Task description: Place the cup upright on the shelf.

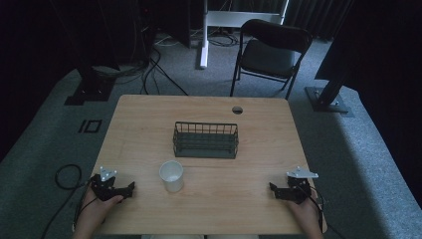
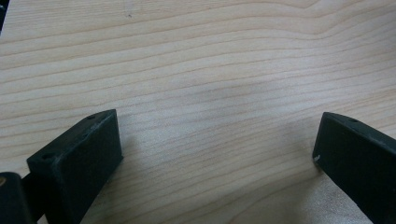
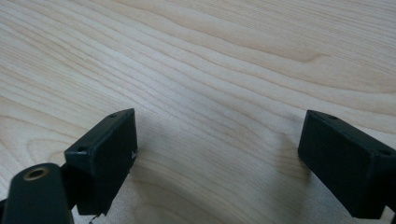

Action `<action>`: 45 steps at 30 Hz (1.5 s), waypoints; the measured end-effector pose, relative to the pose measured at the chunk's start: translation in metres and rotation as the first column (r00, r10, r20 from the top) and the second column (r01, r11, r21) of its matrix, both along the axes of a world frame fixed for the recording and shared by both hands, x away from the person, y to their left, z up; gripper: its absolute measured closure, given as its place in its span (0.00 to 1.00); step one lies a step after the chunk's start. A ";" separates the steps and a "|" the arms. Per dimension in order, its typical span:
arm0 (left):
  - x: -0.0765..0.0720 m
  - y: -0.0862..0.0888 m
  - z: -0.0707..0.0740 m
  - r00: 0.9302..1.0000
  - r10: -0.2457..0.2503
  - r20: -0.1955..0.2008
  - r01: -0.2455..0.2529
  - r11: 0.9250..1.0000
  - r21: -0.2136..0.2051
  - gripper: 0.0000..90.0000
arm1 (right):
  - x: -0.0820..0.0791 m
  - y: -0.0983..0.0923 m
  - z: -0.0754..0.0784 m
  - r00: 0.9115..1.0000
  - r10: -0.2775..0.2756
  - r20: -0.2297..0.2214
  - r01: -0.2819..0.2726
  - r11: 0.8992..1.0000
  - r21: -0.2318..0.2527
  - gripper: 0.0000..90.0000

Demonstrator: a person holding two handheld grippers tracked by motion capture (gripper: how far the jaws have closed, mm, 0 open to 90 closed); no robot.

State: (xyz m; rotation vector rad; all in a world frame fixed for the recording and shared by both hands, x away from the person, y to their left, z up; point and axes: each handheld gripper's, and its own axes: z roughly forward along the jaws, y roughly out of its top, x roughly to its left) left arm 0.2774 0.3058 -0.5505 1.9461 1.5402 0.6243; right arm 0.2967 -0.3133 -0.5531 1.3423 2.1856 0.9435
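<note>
A white paper cup (image 1: 171, 176) stands upright on the wooden table (image 1: 149, 124), just in front of a dark wire basket (image 1: 205, 140) at the table's middle. My left gripper (image 1: 130, 189) rests near the front left corner, left of the cup, held by a hand. Its jaws stand wide apart over bare wood, as the left gripper (image 2: 217, 140) view shows. My right gripper (image 1: 273, 190) rests near the front right corner, open too, with nothing between the jaws of the right gripper (image 3: 217, 135).
A round cable hole (image 1: 237, 110) sits at the table's far edge. Behind the table stands a black folding chair (image 1: 270, 52), with stand bases (image 1: 328, 99) and cables (image 1: 149, 69) on the grey carpet.
</note>
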 end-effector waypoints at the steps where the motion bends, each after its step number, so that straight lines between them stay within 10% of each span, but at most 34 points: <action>1: 0.000 0.000 0.000 1.000 0.000 0.000 0.000 1.000 0.000 0.02 | 0.000 0.000 0.000 1.000 0.001 0.000 -0.001 1.000 0.000 0.12; 27: 0.000 0.000 0.000 1.000 0.000 -0.001 0.000 1.000 0.000 0.02 | 0.000 0.005 0.006 0.998 0.055 -0.044 -0.055 0.998 -0.019 0.16; 45: 0.000 0.000 0.000 1.000 0.000 0.000 0.000 1.000 0.000 0.02 | -0.003 0.021 0.023 0.995 0.093 0.016 -0.094 0.994 0.052 0.17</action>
